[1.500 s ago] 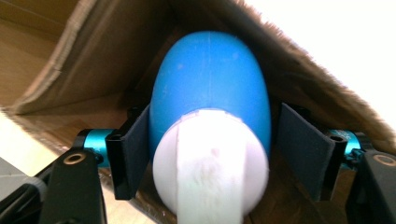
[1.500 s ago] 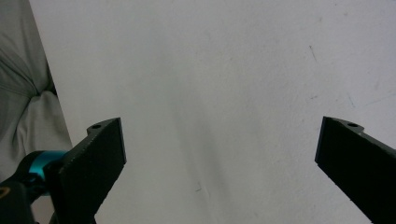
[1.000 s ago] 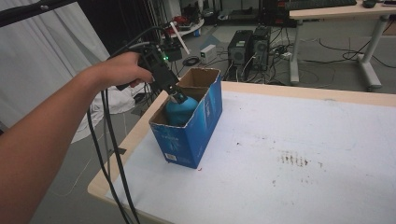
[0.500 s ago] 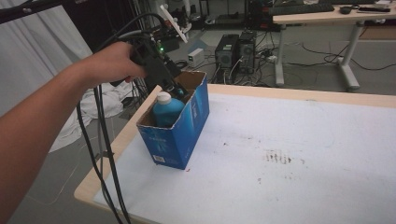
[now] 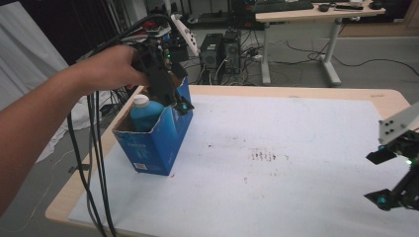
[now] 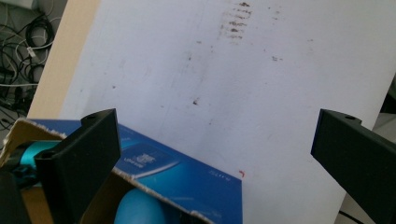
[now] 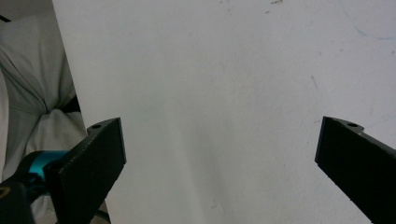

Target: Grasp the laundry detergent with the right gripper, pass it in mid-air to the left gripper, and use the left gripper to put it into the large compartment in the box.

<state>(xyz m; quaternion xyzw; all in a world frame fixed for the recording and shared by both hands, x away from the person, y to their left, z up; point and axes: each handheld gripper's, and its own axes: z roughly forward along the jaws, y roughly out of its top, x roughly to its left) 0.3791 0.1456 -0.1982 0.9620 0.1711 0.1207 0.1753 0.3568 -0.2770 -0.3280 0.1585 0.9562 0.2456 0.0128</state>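
A blue cardboard box (image 5: 155, 136) stands open-topped near the table's left edge. A teal bottle with a white cap (image 5: 145, 112) stands upright inside it. My left gripper (image 5: 177, 98) hangs over the box's far right rim, just past the bottle. Its jaws have just been opening and now stand wide, pressing on nothing. In the left gripper view, the box (image 6: 187, 177) and the bottle (image 6: 140, 210) lie below the left gripper (image 6: 215, 116). My right gripper (image 5: 379, 177) hovers open over the table's right side, and the right gripper (image 7: 219, 123) has bare white surface between its jaws.
A white mat (image 5: 276, 163) with a few brown stains covers the wooden table. Black cables (image 5: 94, 163) hang from the left gripper past the table's left edge. Beyond the table are a desk (image 5: 316, 12) and computer towers (image 5: 220, 49) on the floor.
The left gripper has let go of the bottle, come up out of the box and moved right over its rim, jaws now wide. The right gripper has come into view at the right.
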